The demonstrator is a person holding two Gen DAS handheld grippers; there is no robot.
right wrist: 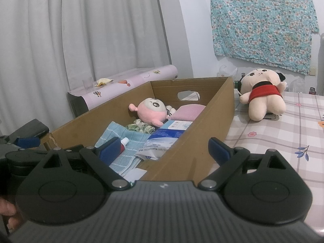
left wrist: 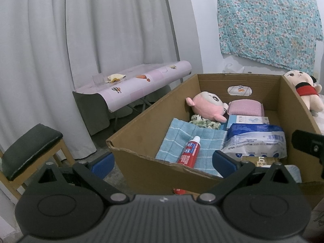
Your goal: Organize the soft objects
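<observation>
A cardboard box (left wrist: pixel 141 125) (right wrist: pixel 214 121) holds a pink plush (left wrist: pixel 208 105) (right wrist: pixel 151 110), a folded pink cloth (left wrist: pixel 246 107) (right wrist: pixel 187 111), a blue checked towel (left wrist: pixel 190 141) (right wrist: pixel 129 139), a green patterned cloth (left wrist: pixel 204 122) (right wrist: pixel 139 126), a toothpaste tube (left wrist: pixel 189 149) (right wrist: pixel 123 144) and packets. A cream doll in a red top (right wrist: pixel 261 97) (left wrist: pixel 303 90) lies on the table right of the box. My left gripper (left wrist: pixel 164 163) stands open at the box's near rim, empty. My right gripper (right wrist: pixel 165 150) stands open astride the box's right wall, holding nothing.
A checked floral tablecloth (right wrist: pixel 283 141) covers the table right of the box. A side table with a pink balloon-print cover (left wrist: pixel 131 87) stands by the grey curtain. A dark-seated wooden chair (left wrist: pixel 28 151) is at the left. A teal floral cloth (right wrist: pixel 263 24) hangs on the wall.
</observation>
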